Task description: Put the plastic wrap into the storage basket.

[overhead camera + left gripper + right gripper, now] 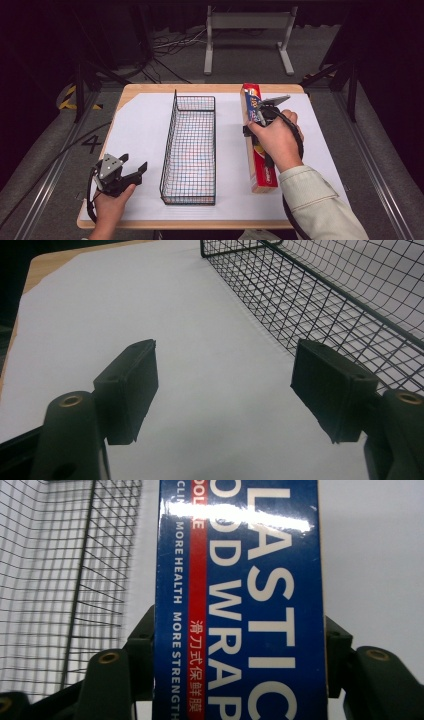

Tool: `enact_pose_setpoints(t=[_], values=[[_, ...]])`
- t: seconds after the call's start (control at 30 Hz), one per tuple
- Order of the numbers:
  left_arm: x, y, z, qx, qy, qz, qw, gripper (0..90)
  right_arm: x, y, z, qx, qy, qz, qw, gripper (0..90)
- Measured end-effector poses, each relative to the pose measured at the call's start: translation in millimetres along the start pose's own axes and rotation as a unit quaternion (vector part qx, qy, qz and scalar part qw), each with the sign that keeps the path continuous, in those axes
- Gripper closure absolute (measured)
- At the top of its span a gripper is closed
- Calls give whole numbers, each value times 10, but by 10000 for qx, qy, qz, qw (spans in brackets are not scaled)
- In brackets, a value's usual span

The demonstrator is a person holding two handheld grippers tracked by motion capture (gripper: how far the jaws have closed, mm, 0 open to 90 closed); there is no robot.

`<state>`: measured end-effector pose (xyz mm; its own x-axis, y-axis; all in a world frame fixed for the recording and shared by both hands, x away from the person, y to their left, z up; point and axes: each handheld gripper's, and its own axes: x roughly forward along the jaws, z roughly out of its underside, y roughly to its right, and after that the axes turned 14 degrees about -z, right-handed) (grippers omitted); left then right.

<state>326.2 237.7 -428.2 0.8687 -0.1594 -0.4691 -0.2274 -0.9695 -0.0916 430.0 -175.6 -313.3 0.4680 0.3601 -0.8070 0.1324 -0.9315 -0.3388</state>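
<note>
Counts: one plastic wrap box, one wire basket, two grippers, one white sheet over the wooden counter; floor by the counter's left edge has a painted "4"

Box is long and narrow, lying flat on the sheet just right of the basket, roughly parallel to it, apart from it; red sides, blue top face; right gripper view reads "PLASTIC FOOD WRAP" in large white letters (partly cropped), smaller "MORE HEALTH MORE STRENGTH" alongside, plus a red stripe with white Chinese characters; rest of the print is cut off or under glare

Right gripper sits over the box about midway along its far half; its fingers straddle the box width, one on each long side, pads against the sides as far as the close view shows; so a wide grip on the box

Left gripper is near the counter's front left corner, left of the basket; fingers spread wide, nothing between them, bare sheet under them; basket is empty, black mesh, long axis running away from the person
</note>
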Motion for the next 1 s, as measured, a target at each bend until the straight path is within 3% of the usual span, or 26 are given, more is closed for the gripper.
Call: enact_pose_setpoints(t=[0.2, 0.57, 1.0], values=[[-12, -5, 6, -24, 17, -3, 10000, 269, 53, -148, -31, 70, 8, -141, 9999, 399], [-35, -22, 19, -26, 23, -30, 10000, 269, 140, -421, -110, 13, -7, -189, 9998, 399], [-16, -19, -2, -53, 46, 1, 10000, 268, 233, -780, -184, 171, -26, -377, 9991, 397]])
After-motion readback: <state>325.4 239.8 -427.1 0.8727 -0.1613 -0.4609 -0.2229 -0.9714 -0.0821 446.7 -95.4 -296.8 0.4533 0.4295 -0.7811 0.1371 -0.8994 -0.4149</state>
